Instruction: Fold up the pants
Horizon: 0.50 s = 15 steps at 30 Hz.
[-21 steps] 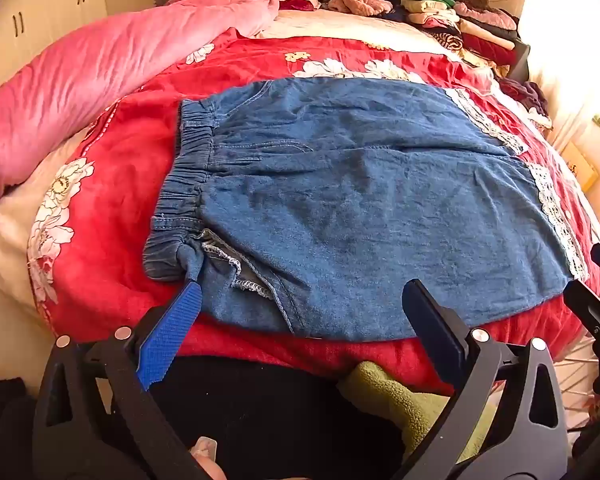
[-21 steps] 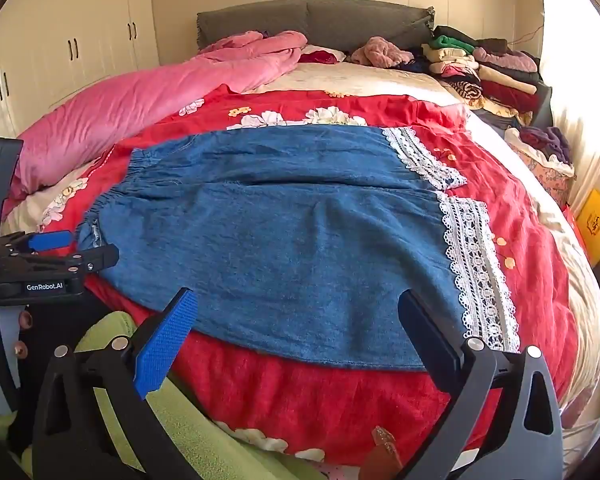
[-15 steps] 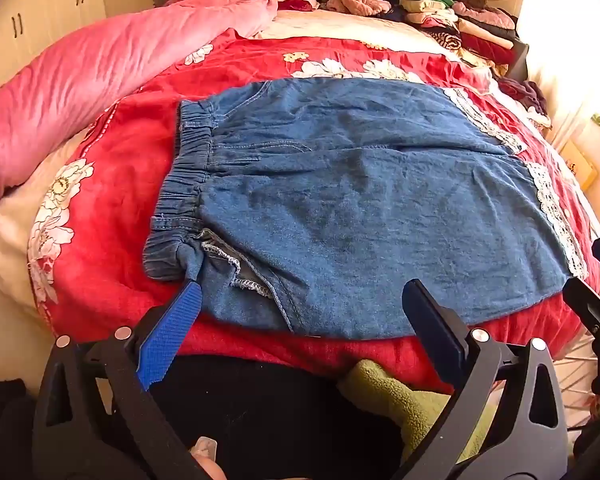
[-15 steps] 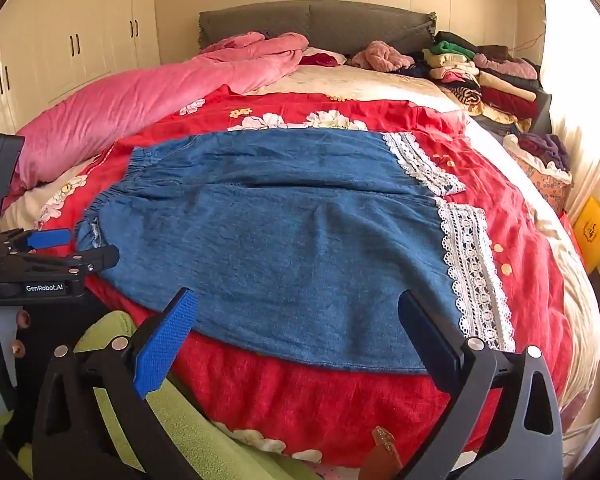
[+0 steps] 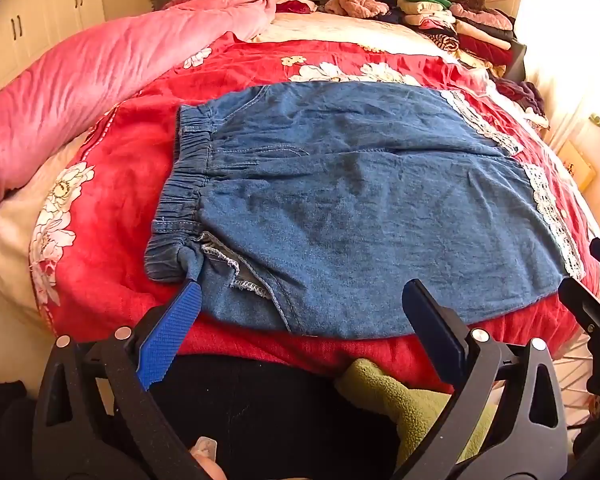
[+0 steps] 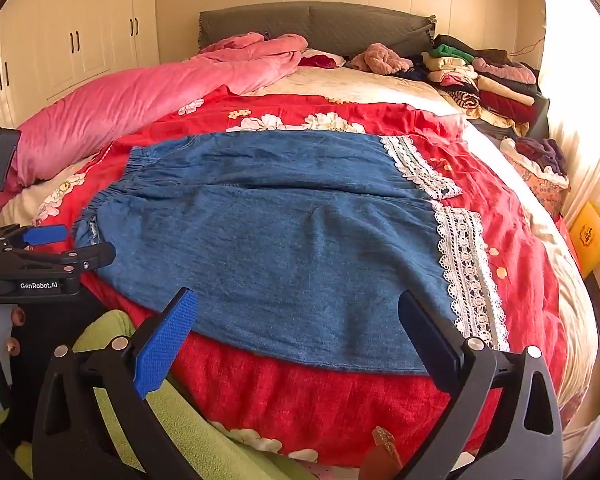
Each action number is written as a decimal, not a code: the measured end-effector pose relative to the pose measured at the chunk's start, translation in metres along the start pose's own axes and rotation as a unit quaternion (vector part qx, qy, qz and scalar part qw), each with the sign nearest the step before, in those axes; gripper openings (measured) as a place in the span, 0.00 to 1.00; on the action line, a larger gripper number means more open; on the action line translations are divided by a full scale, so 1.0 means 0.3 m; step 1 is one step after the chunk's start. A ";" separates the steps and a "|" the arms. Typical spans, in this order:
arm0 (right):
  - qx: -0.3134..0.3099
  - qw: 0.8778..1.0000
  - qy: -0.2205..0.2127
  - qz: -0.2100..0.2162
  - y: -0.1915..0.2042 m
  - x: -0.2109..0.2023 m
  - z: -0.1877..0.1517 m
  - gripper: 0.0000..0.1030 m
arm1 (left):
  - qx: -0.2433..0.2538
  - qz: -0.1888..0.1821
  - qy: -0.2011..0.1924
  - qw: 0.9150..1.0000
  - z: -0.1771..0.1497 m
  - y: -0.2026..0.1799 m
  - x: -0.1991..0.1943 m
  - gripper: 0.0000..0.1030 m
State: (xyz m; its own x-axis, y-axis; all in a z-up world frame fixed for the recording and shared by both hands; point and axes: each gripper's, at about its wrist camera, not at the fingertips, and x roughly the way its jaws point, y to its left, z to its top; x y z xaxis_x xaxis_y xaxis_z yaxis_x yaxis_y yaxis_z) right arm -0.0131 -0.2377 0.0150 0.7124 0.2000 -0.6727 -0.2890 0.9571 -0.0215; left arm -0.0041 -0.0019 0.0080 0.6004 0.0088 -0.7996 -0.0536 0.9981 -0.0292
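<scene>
Blue denim pants [image 5: 352, 208] with white lace cuffs [image 6: 466, 268] lie spread flat on a red floral bedspread [image 5: 112, 168], elastic waistband [image 5: 184, 184] to the left, legs to the right. They also show in the right wrist view [image 6: 284, 240]. My left gripper [image 5: 300, 296] is open and empty at the near edge of the pants by the waistband corner. My right gripper [image 6: 296, 308] is open and empty at the near edge by the lace hem. The left gripper also shows in the right wrist view [image 6: 52, 248], at the left.
A pink quilt [image 6: 140, 100] lies along the bed's left side. Stacked folded clothes [image 6: 484, 76] sit at the far right by the grey headboard [image 6: 320, 24]. A green fleece [image 6: 188, 432] is below the near bed edge. White wardrobes [image 6: 72, 40] stand at the left.
The right wrist view has shifted slightly; the pants sit a little lower and closer in it. The left gripper and the pants have hardly moved.
</scene>
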 end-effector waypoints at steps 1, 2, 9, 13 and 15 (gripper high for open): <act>0.000 1.000 0.000 0.000 -0.002 -0.002 -0.001 0.96 | 0.000 0.000 -0.001 1.000 -0.002 0.001 0.002 0.92; 0.000 1.000 0.000 0.001 -0.001 -0.003 -0.002 0.96 | 0.000 0.000 -0.001 1.000 -0.001 0.001 -0.002 0.92; 0.002 1.000 0.002 0.001 -0.002 -0.003 -0.003 0.96 | 0.001 0.000 -0.001 1.000 0.000 -0.006 0.002 0.92; 0.004 1.000 0.005 0.003 -0.001 0.002 -0.006 0.96 | -0.001 -0.002 -0.003 1.000 0.002 -0.001 0.001 0.92; 0.004 1.000 0.006 0.003 -0.002 0.005 -0.007 0.96 | -0.001 -0.002 -0.002 1.000 0.002 0.000 0.001 0.92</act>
State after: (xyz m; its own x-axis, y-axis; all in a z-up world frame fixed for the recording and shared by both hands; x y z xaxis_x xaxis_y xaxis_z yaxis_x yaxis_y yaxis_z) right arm -0.0133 -0.2384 0.0126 0.7035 0.2024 -0.6812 -0.2875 0.9577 -0.0123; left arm -0.0034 -0.0018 0.0080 0.6046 0.0050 -0.7965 -0.0529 0.9980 -0.0338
